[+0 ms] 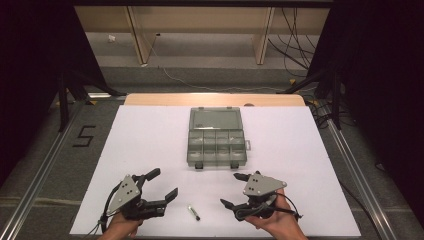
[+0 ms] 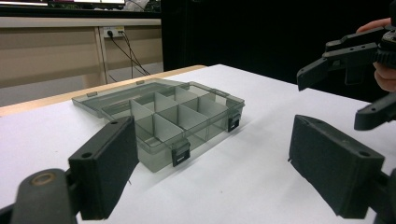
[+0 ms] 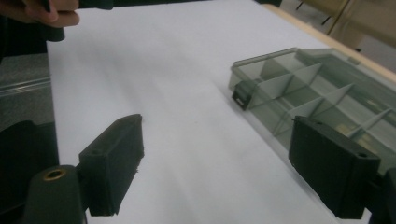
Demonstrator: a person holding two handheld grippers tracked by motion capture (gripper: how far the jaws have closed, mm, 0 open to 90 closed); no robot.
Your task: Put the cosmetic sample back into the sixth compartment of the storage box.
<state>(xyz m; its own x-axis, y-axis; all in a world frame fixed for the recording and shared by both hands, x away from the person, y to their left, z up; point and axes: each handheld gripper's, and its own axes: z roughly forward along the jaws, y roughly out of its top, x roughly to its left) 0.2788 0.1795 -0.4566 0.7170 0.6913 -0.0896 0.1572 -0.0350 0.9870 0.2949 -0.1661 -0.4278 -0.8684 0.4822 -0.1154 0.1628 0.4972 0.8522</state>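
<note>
In the high view a small dark pen-like piece (image 1: 194, 212) lies on the white table (image 1: 150, 140) at the bottom centre of the frame, in the gap between the two claws. Its long axis runs on a slant, from upper left to lower right. The left claw (image 1: 162, 185) sits at lower left with its jaws spread apart and empty, their tips aimed toward the upper right; the right claw (image 1: 232, 190) sits at lower right, likewise spread and holding nothing, its tips aimed left. The piece looks about evenly placed between them, perhaps a shade nearer the left claw's lower jaw. Either claw would have to swing down and inward toward the frame's bottom edge. The open compartment box (image 1: 217, 139) lies above both, at mid-frame, well apart from the piece
</note>
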